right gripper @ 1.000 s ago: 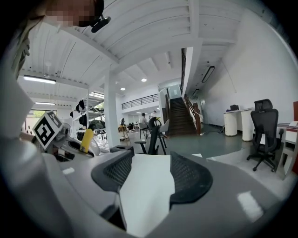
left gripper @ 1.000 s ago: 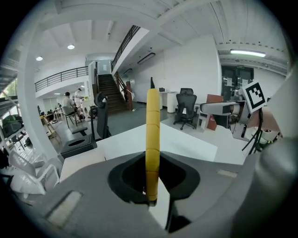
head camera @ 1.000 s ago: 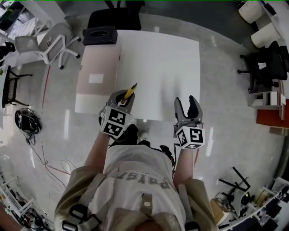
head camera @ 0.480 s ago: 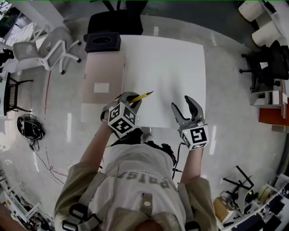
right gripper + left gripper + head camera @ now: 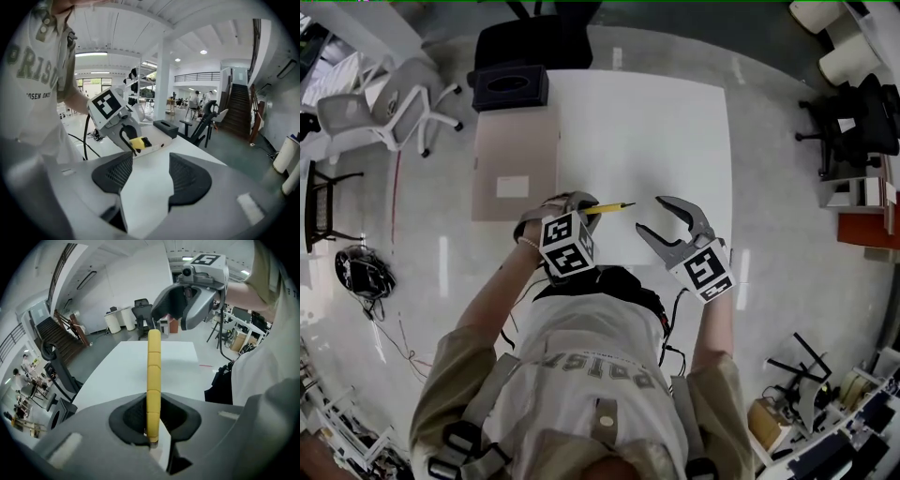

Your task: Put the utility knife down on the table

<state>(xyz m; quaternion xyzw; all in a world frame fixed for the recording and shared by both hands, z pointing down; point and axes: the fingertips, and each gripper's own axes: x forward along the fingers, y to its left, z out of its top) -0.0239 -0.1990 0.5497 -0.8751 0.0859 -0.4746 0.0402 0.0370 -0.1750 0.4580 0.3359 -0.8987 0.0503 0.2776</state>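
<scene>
The yellow utility knife (image 5: 153, 376) is pinched by one end between the pads of the left gripper (image 5: 578, 203), whose jaws are pressed onto it. It is held over the near edge of the white bench (image 5: 675, 122), its free end pointed right toward the right gripper (image 5: 651, 217); whether the bench is touched cannot be told. The right gripper's jaws are spread, with nothing between them, just right of the knife's free end. A beige board (image 5: 517, 141) is laid along the bench's left side, and a black box (image 5: 510, 86) is seen at the board's far end.
</scene>
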